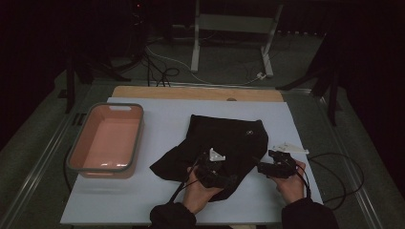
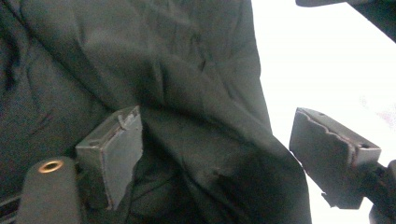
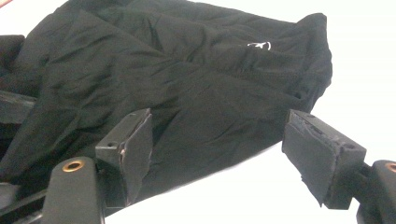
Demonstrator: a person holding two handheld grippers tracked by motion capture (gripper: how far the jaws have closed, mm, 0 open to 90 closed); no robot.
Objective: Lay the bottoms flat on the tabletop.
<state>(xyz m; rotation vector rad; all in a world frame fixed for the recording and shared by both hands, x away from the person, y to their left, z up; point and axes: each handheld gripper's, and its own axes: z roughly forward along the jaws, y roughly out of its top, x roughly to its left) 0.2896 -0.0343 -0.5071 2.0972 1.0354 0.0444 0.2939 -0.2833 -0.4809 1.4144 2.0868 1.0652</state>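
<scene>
One white worktop [image 1: 157, 191] carries, at its left, my view's salmon-pink basin [image 1: 106, 139], and at centre the crumpled black garment [image 1: 229, 138]. I see my left claw [image 1: 220, 177] over the garment's near edge, jaws wide with cloth between them, ungripped. My right claw [image 1: 264, 167] hangs just beside its right edge, wide, empty.
</scene>
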